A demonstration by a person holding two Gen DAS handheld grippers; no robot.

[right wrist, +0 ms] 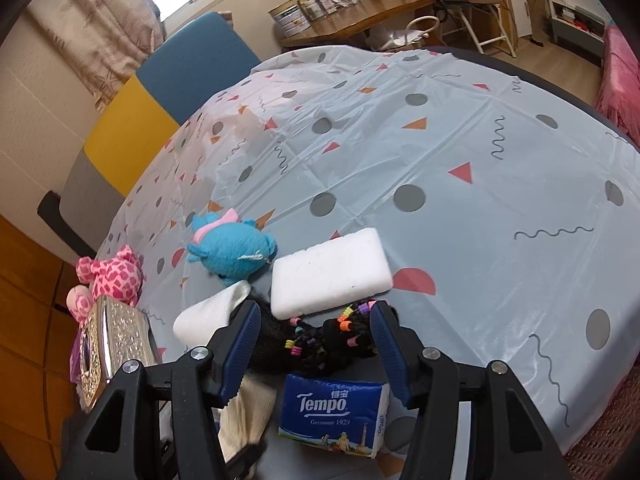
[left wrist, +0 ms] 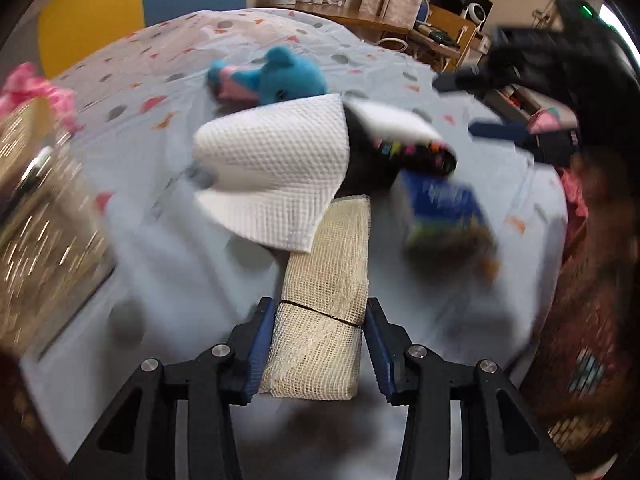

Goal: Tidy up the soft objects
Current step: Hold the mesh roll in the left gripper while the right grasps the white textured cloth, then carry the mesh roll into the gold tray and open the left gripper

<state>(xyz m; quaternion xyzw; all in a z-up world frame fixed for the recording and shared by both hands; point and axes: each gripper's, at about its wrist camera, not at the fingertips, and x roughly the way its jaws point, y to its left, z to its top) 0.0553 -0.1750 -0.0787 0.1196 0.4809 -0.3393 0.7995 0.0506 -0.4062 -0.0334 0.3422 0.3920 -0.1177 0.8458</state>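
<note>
My left gripper [left wrist: 318, 344] is shut on a cream mesh cloth bundle [left wrist: 324, 280] and holds it over the table. A folded white paper towel [left wrist: 276, 176] lies ahead of it, with a blue plush [left wrist: 288, 76] behind and a white sponge [left wrist: 392, 122] to the right. My right gripper [right wrist: 314, 346] is open and empty, above a black item with coloured beads [right wrist: 320, 340]. In the right wrist view I see the white sponge [right wrist: 330, 274], the blue plush [right wrist: 232, 248], the paper towel [right wrist: 208, 314], a blue Tempo tissue pack [right wrist: 334, 414] and the cream cloth [right wrist: 246, 412].
A glittery gold tissue box [right wrist: 108, 344] stands at the table's left edge with a pink spotted plush [right wrist: 110, 276] behind it. The patterned tablecloth [right wrist: 460, 160] stretches far and right. Blue and yellow chair backs [right wrist: 160, 92] stand beyond. The right gripper shows in the left view [left wrist: 500, 100].
</note>
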